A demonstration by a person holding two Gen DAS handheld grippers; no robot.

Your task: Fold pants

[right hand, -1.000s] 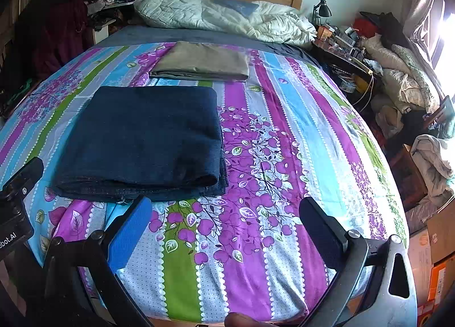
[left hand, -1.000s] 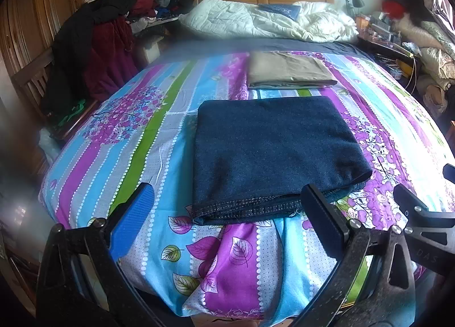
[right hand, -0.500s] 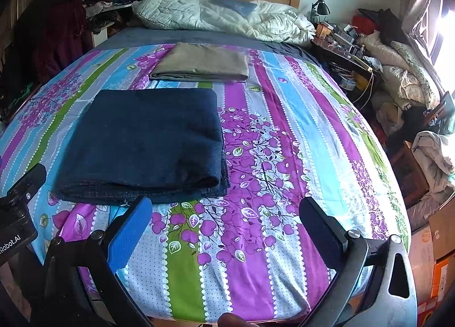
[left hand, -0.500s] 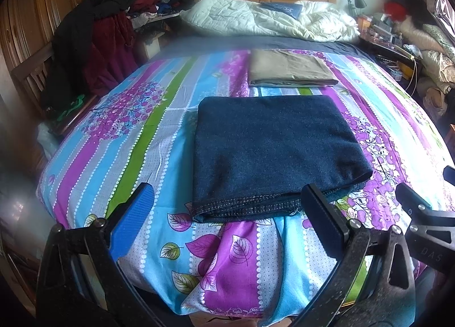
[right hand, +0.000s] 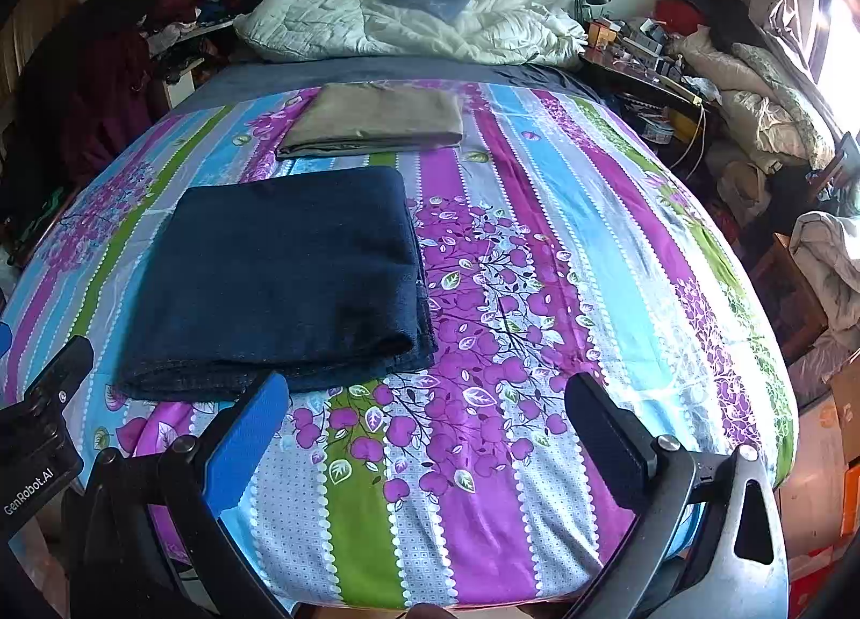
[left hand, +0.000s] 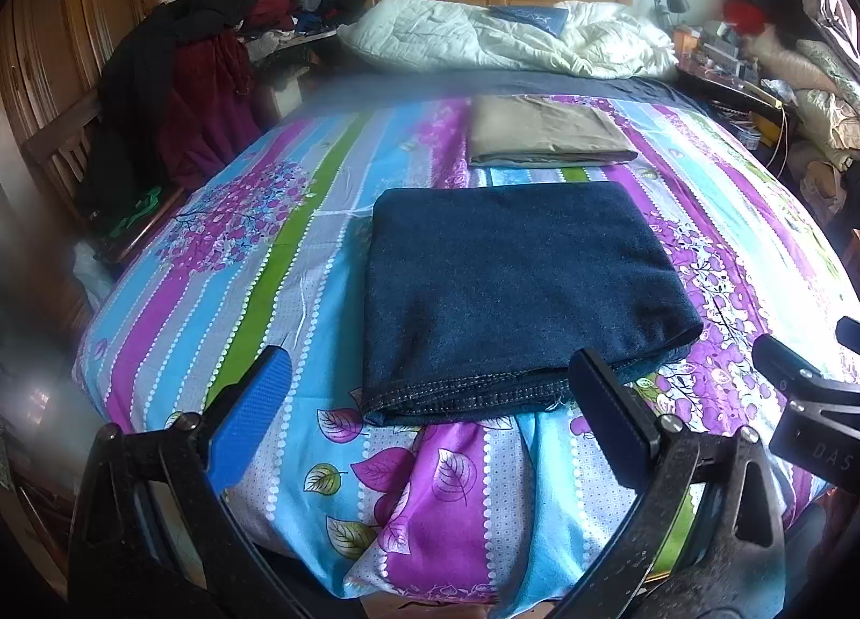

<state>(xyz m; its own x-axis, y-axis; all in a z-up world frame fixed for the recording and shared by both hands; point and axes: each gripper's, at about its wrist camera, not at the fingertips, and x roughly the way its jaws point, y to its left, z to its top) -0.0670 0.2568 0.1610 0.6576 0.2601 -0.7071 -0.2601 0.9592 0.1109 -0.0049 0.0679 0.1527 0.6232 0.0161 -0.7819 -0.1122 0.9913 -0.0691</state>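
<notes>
On the striped bed [left hand: 258, 296], the left gripper [left hand: 430, 404] hangs with jaws released before folded navy pants [left hand: 510, 291]; tan pants [left hand: 543, 129] lie folded just beyond, and the right gripper [right hand: 424, 431] hovers empty, jaws spread.

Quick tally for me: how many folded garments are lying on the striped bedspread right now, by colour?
Dark blue denim pants, folded, nearer the foot of the bed: 1
Tan garment, folded, farther up toward the white duvet: 1
Total on the bedspread: 2
The left gripper and right gripper hold nothing, jaws apart.
</notes>
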